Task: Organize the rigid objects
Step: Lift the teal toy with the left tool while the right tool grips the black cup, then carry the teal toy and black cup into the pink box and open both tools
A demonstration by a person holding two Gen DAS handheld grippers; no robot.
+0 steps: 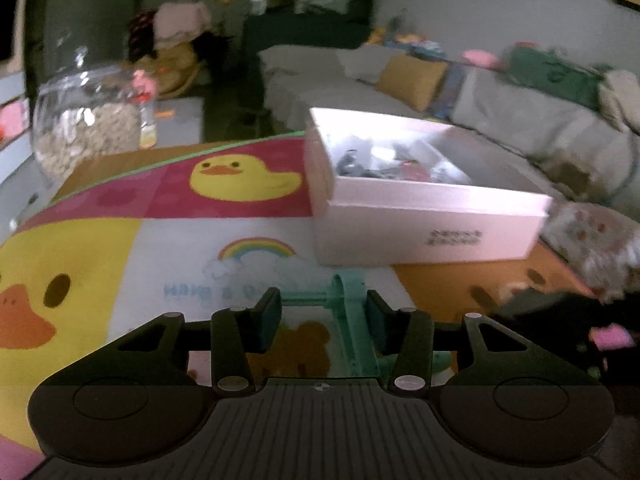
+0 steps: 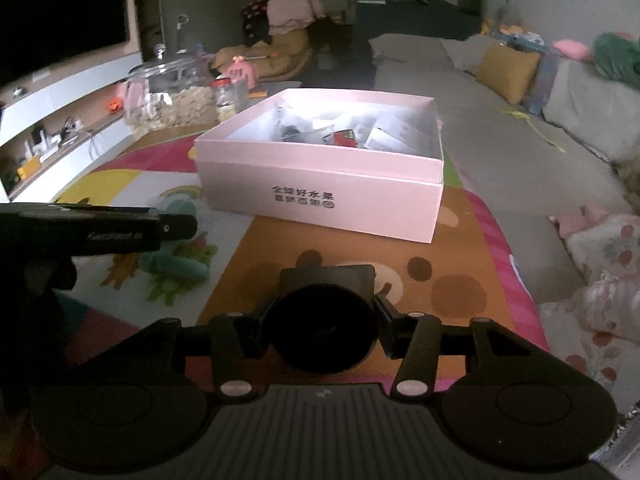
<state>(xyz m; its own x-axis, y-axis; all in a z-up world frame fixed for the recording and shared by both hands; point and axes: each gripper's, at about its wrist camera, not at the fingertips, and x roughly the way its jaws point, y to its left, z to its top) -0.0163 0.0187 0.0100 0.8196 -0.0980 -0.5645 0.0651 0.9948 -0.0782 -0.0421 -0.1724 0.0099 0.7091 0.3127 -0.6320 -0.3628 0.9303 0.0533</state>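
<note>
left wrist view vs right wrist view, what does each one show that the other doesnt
Only the left wrist view shows the yellow duck print on the mat and the left gripper around a teal plastic tool. Only the right wrist view shows the right gripper clamped on a black round object and the dark TV screen. Both show the pink box, the glass jar and the mustard cushion.

Left gripper clamped on teal toy; right gripper clamped on black round object.
</note>
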